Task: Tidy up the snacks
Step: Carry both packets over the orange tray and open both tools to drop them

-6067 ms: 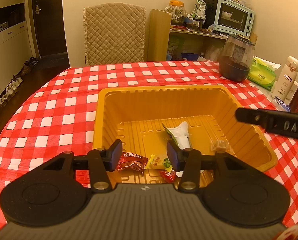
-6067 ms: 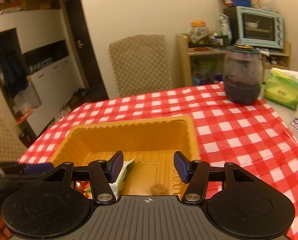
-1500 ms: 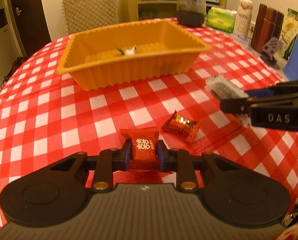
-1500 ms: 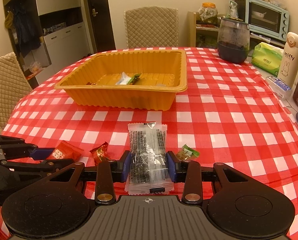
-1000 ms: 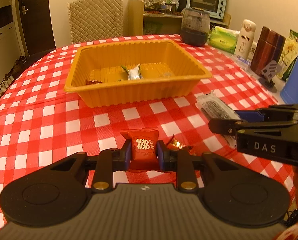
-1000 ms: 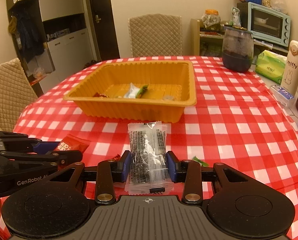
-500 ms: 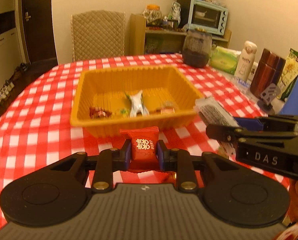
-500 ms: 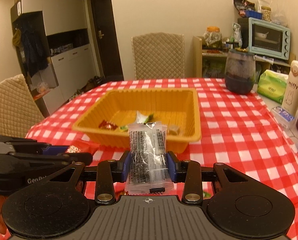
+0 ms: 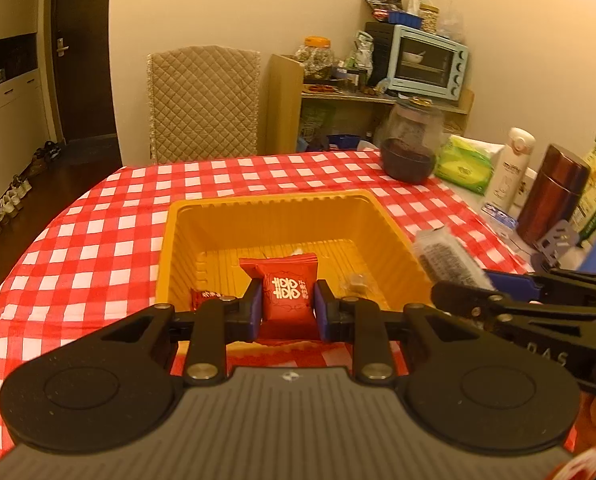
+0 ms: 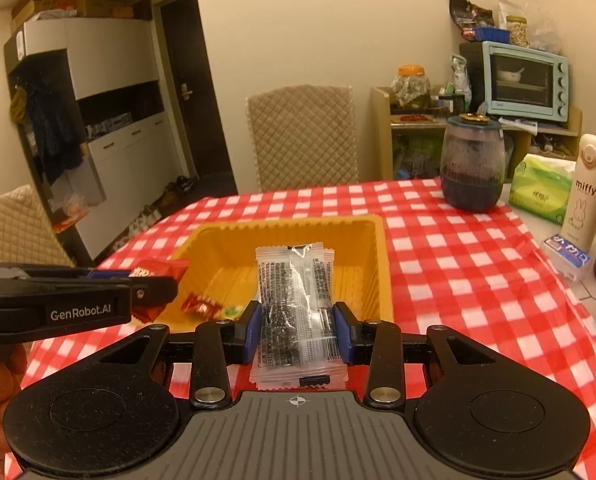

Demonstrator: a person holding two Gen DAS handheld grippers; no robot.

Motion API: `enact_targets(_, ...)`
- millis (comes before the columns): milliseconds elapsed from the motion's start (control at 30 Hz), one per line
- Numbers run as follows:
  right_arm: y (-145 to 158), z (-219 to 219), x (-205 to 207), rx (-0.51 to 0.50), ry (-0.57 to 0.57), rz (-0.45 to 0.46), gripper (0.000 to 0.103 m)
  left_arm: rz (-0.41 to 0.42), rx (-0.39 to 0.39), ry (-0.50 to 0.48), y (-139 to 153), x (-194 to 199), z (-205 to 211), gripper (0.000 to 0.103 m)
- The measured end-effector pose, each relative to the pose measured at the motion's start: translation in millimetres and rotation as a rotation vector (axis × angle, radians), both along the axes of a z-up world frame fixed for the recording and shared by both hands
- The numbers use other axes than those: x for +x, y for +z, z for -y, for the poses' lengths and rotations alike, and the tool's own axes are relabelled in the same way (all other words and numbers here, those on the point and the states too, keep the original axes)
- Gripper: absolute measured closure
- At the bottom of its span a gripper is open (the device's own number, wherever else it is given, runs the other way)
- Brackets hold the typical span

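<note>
Both grippers have come up off the checked tablecloth (image 9: 98,232) since a second ago and now hang over the near edge of the orange tray (image 9: 170,248), which fills the middle of each view instead of sitting further back. The foil candy that lay on the cloth beside them earlier is out of sight below

The left gripper (image 9: 288,306) still pinches the red candy packet (image 9: 286,292) flat between its blue pads; the packet is a small square pillow pack with white characters on its face and a crimped top edge, held upright over the tray's near wall. The right gripper (image 10: 297,328) still clamps the clear seed packet (image 10: 294,308), a long transparent sachet showing dark grains, printed text and a barcode at its lower right corner, standing upright above the tray's near right part

Inside the tray, small wrapped sweets (image 10: 202,306) lie along the near left corner
</note>
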State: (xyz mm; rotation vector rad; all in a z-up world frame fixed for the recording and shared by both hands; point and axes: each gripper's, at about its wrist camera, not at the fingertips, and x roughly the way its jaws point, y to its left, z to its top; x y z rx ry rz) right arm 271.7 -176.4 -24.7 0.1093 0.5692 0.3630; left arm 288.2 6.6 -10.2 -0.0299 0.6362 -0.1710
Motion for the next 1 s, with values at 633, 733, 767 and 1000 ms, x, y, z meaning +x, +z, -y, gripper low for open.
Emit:
enact_targets(633,-7,-19,84,0.023,-0.008,-0.042,0.065,-0.029,-0.033,0.046,-11,63,-25,0.079)
enact_targets(733,-11,-18,96,0.043,-0.023,-0.061,0.065,-0.032,-0.045,0.059,-13,72,-31,0.079)
enact_targets(767,-12,-17,101,0.051,-0.027,-0.068,0.065,-0.034,-0.049,0.063,-14,75,-33,0.079)
enact_targets(1000,-21,-17,120,0.067,-0.043,-0.103,0.064,-0.075,-0.071,0.075,-26,91,-39,0.079)
